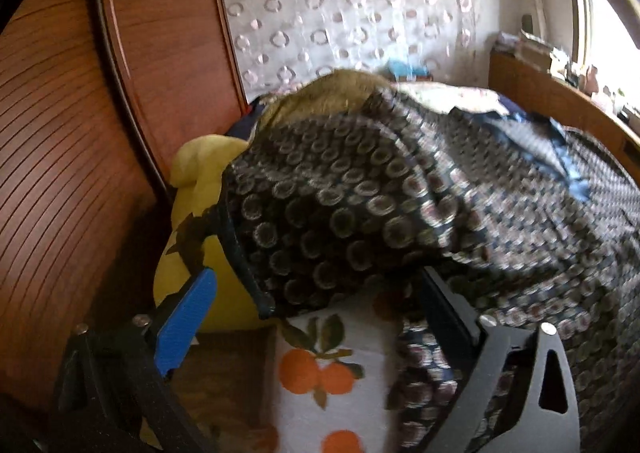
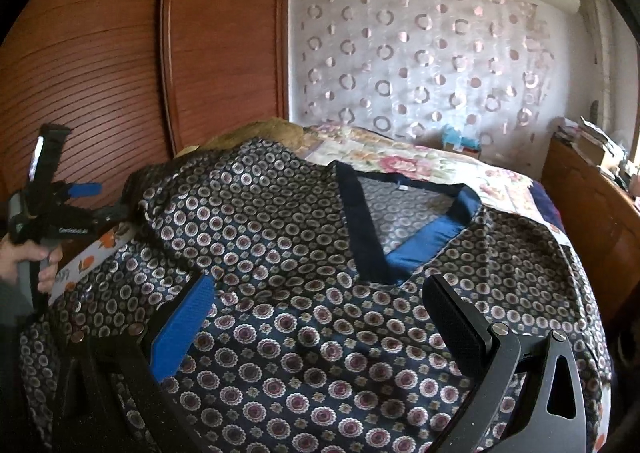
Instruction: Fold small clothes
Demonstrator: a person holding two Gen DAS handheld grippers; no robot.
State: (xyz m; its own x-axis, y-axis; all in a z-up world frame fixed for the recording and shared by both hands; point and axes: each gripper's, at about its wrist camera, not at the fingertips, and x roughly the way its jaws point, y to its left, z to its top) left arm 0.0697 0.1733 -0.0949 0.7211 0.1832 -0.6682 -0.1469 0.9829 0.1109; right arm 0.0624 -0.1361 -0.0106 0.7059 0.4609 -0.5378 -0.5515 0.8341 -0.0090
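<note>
A: At the centre of the right wrist view, the top (image 2: 280,253) lay spread on the bed (image 2: 420,161), collar toward the upper right.

B: Which step?

A: Likely the first fold. The left gripper (image 1: 316,305) stood apart at the sleeve edge, gripping nothing; the right gripper (image 2: 316,317) hovered apart too. Next it needed to pinch that edge.

B: Any writing?

A: A small white mark on the left gripper, unreadable.

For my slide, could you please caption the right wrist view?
Open right gripper over a patterned top spread on the bed.

Home bedroom, bed (image 2: 460,169), wooden wardrobe (image 2: 224,33), curtain (image 2: 420,53)
</note>
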